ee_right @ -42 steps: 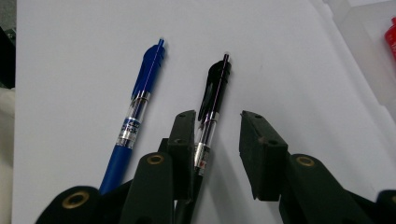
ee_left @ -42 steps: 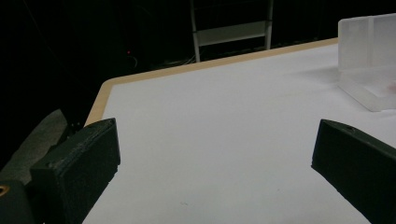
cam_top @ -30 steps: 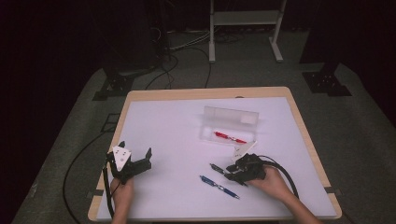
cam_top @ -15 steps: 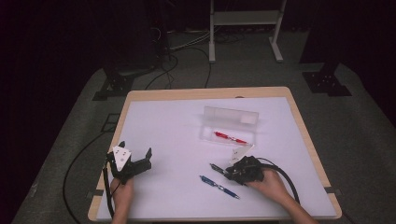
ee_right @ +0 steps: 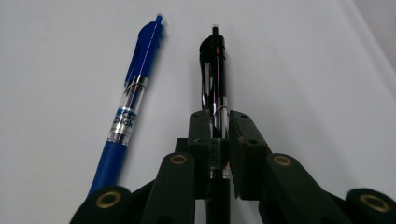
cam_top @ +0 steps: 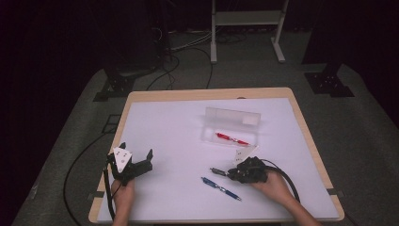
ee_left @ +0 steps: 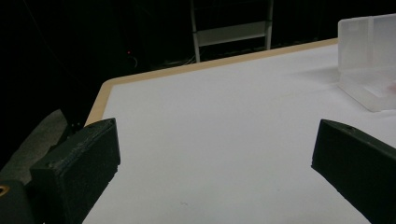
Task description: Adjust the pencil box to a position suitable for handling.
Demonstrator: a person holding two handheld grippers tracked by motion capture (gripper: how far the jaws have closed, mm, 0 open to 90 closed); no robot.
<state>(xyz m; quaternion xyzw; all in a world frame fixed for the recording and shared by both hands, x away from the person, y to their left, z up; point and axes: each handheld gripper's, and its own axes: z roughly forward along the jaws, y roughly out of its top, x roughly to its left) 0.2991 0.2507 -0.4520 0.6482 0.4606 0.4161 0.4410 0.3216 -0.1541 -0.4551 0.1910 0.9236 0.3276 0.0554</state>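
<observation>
Clamping the black pen (ee_right: 213, 84), your right gripper (ee_right: 219, 126) leaves the blue pen (ee_right: 133, 100); red pen (cam_top: 231, 139) boxed; left gripper (ee_left: 215, 154) gapes.

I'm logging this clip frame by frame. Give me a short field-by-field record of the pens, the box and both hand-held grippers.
black pen: on the table, clamped between the right jaws
blue pen: lying free on the table beside the black pen
red pen: inside the clear box
right hand-held gripper: shut on the black pen
left hand-held gripper: open, holding nothing, at the table's left
table: white top, wooden rim
</observation>
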